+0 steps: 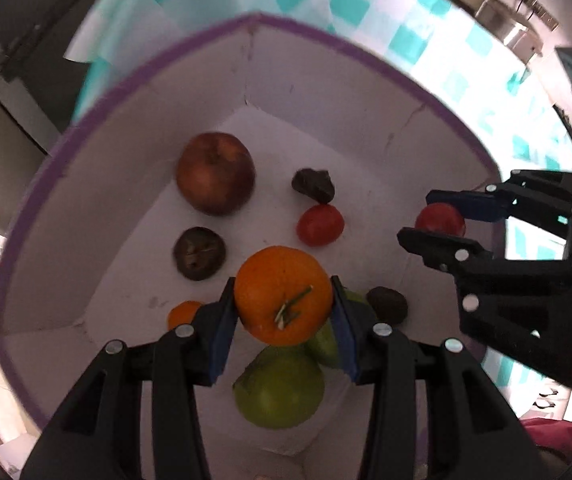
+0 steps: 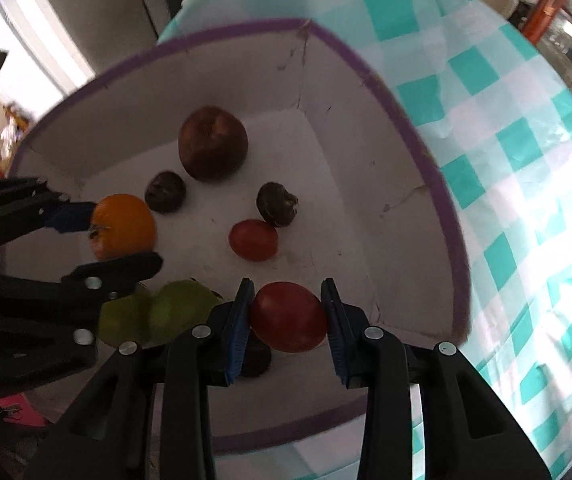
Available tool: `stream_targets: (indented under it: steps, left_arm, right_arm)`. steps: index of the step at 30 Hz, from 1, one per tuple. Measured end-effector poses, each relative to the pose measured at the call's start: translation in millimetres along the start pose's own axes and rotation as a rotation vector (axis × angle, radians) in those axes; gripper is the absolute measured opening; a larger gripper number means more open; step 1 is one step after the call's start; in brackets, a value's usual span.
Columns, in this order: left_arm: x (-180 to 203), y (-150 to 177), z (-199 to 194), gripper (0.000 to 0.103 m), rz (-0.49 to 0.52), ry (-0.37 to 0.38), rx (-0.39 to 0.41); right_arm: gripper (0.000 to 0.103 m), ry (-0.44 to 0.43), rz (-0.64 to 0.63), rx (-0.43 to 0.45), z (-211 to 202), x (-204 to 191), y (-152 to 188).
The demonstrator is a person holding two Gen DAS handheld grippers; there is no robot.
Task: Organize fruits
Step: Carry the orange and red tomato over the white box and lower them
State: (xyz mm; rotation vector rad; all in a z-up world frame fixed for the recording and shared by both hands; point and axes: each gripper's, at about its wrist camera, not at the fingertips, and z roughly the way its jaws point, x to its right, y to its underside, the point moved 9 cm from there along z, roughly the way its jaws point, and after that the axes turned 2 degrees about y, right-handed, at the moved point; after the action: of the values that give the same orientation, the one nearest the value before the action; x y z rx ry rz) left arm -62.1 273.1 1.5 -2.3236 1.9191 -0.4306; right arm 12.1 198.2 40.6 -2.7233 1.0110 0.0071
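Observation:
A white box with a purple rim (image 1: 133, 80) (image 2: 426, 152) holds the fruit. My left gripper (image 1: 283, 312) (image 2: 119, 236) is shut on an orange (image 1: 283, 294) (image 2: 123, 226) and holds it over the box. My right gripper (image 2: 288, 318) (image 1: 440, 222) is shut on a red tomato (image 2: 288, 316) (image 1: 440, 220) above the box's right side. On the box floor lie a red apple (image 1: 215, 172) (image 2: 213, 143), a second tomato (image 1: 320, 225) (image 2: 253, 240), two green fruits (image 1: 279, 392) (image 2: 165, 316), a small orange (image 1: 183, 314) and several dark fruits (image 1: 199, 253) (image 2: 165, 192).
The box stands on a table with a teal-and-white checked cloth (image 2: 526, 168) (image 1: 446, 40). Dark cabinets (image 1: 1, 128) are at the left, metal kitchenware (image 1: 502, 20) at the far right.

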Motion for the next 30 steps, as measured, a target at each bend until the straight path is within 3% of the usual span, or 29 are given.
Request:
stream_targets:
  steps: [11,30]
  left_arm:
    - [5.7,-10.1,38.4,0.044,0.012,-0.061,-0.075]
    - [-2.1,0.9,42.9,0.045,-0.020,-0.096,-0.080]
  right_arm:
    - [0.035,-0.011,-0.053,-0.108,40.7,8.4,0.7]
    - [0.039,-0.009,-0.039,-0.129,55.7,9.2,-2.8]
